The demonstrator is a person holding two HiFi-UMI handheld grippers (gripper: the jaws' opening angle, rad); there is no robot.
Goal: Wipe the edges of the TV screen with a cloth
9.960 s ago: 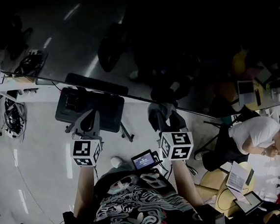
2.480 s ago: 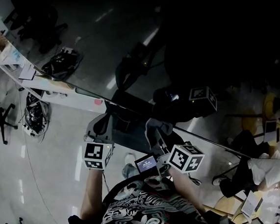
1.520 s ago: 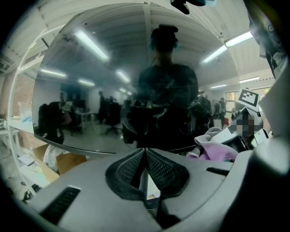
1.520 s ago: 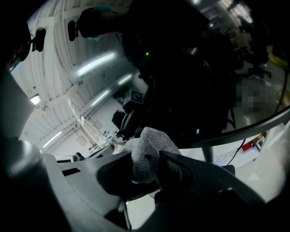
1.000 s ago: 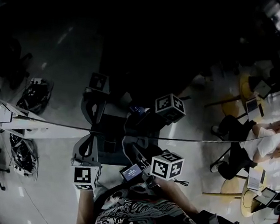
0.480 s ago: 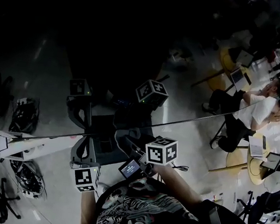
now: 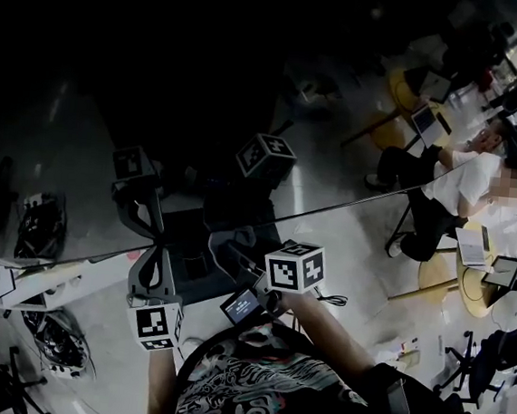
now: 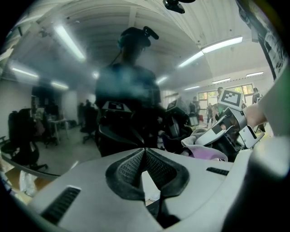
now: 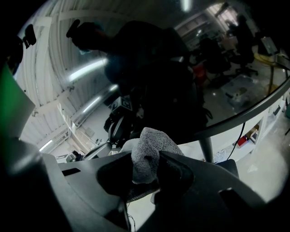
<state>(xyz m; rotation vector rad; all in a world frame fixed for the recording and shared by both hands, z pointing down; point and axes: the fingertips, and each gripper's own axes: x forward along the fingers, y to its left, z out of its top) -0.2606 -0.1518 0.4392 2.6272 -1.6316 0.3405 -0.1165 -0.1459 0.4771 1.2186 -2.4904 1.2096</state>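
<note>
Right gripper has its jaws clamped on a grey cloth. The wad is held up at the glossy black TV screen, right by its bottom edge. Left gripper is just beside it at that same edge, with its jaws pressed together and nothing between them. You can see both grippers mirrored in the glass.
</note>
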